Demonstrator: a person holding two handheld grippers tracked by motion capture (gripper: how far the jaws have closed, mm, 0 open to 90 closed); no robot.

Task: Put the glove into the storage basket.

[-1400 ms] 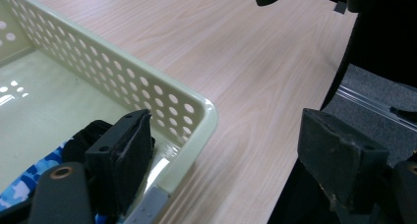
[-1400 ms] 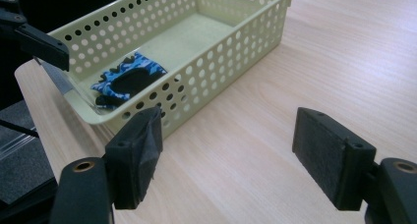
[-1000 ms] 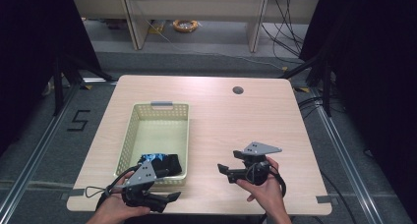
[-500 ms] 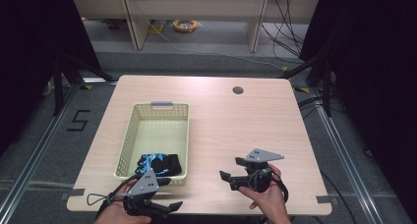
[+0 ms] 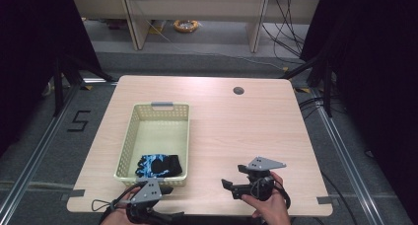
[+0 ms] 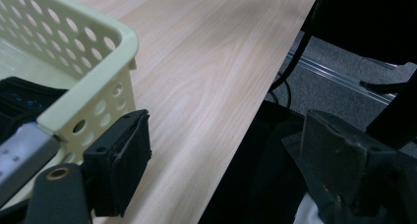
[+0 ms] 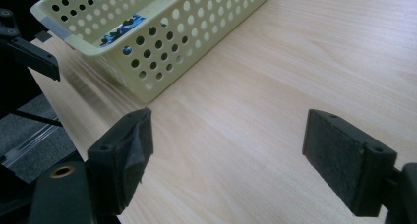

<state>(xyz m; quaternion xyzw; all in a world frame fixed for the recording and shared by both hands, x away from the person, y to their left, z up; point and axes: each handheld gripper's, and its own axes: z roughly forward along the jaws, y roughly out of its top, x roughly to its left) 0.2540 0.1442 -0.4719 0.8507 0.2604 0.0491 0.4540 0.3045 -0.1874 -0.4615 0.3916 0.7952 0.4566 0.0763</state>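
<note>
Backing both grippers away from the pale-yellow basket (image 5: 127, 141) toward the near edge of the wooden table (image 5: 236, 126). Leaving the black-and-blue fabric bundle (image 5: 158, 166) lying inside the basket at its near end, touching the near wall, with nothing gripping it. Holding the left gripper (image 6: 231, 175) just off the basket's near corner, half over the table's edge, jaws spread wide and clamping nothing. Keeping the right gripper (image 7: 231, 160) low over bare wood to the right of the basket, well apart from it, having just been opening its jaws further to about their widest, again with only tabletop between the pads. Reading, on this evidence, as the close of a drop-off: bundle delivered, released, and both tools clearing out, with little left to do beyond coming to rest. Differing from a second earlier in the high view, when the left gripper was hanging right over the basket's near end beside the bundle; now sitting lower in the frame, clear of the rim. Showing the right gripper likewise drawn nearer the person's side, and the basket and bundle staying put.
</note>
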